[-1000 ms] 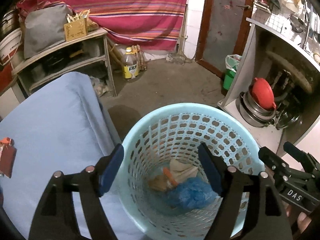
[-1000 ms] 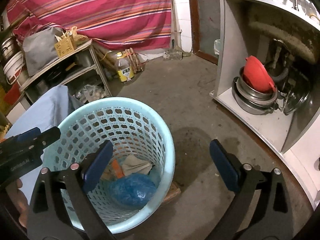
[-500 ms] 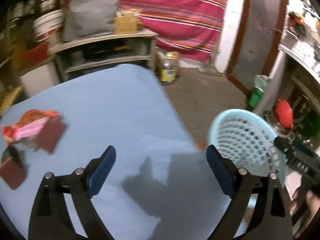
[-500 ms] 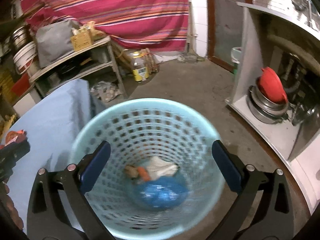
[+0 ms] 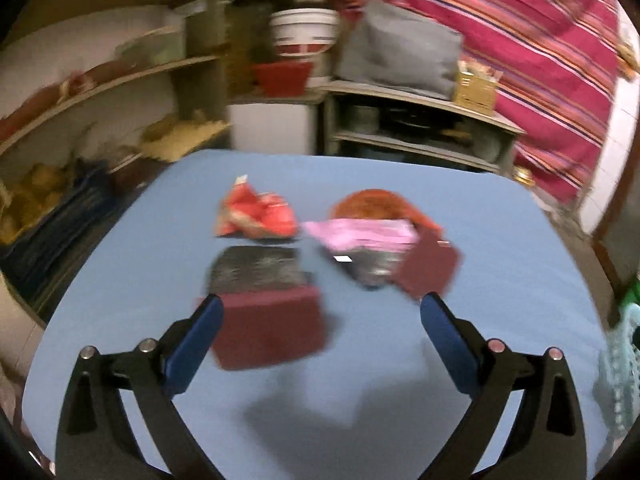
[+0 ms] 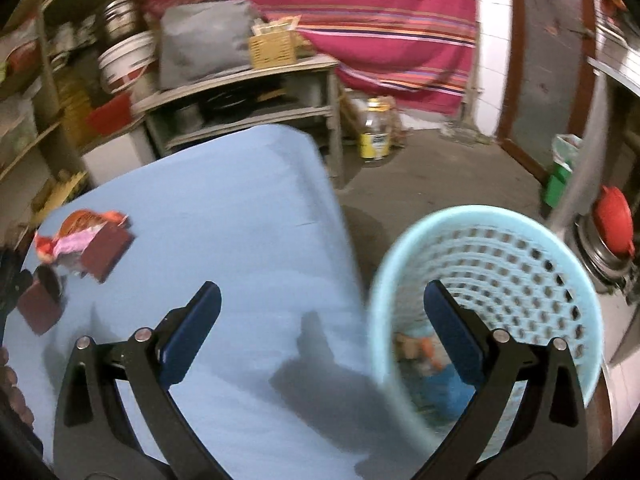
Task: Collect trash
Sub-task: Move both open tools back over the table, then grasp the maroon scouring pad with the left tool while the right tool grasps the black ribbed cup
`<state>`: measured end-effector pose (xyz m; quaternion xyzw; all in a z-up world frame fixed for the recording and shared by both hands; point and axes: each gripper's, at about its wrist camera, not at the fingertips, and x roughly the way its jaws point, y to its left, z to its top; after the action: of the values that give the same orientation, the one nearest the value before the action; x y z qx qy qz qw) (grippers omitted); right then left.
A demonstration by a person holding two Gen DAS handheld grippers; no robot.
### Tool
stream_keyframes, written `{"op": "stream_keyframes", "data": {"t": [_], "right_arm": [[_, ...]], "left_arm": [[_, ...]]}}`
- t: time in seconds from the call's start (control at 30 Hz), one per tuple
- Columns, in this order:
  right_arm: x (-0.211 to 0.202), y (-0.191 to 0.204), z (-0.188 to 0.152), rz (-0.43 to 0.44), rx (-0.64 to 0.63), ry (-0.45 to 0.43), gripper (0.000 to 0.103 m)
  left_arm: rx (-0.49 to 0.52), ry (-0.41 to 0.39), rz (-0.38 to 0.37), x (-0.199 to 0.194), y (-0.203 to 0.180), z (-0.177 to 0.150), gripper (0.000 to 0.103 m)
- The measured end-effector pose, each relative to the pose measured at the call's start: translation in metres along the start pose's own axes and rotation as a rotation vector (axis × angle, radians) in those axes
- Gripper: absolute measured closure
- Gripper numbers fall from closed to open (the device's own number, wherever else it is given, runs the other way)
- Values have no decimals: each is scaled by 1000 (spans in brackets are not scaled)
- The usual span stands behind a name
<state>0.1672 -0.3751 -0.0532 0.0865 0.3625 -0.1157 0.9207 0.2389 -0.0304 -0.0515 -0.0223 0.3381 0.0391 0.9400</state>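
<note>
Trash lies on the blue table: a crumpled red wrapper, an orange and pink wrapper, a dark maroon packet with a silvery inside, and a second maroon packet. My left gripper is open and empty, just above the near maroon packet. My right gripper is open and empty, over the table edge beside the light-blue basket, which holds blue and orange trash. The same trash pile shows at the far left in the right wrist view.
Cluttered shelves stand behind the table, with a white bucket and a grey bag. A striped cloth hangs on the wall. A bottle stands on the floor. Pots and a red lid sit at right.
Both grippers have swung left, away from the basket. The left one now faces the trash on the table; the right one has moved from over the basket to the table edge.
</note>
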Motion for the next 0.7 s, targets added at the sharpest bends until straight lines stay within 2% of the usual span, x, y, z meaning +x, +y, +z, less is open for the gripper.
{"op": "stream_keyframes", "data": {"t": [0.17,0.3,0.43,0.7], "right_arm": [[17,40,-4,-7,-104,16,4],[30,63,-7,-7,-134,32,4],[39,82,-9,15,-156,49,4],[52,120,-14,30,-225,64,4]], "left_arm": [[-11,58,28,27,26,-10,6],[-46,84,37,47,37,-14,6],[-82,111,-2,55,41,-13,6],[-46,111,-31,59,36,-15,7]]}}
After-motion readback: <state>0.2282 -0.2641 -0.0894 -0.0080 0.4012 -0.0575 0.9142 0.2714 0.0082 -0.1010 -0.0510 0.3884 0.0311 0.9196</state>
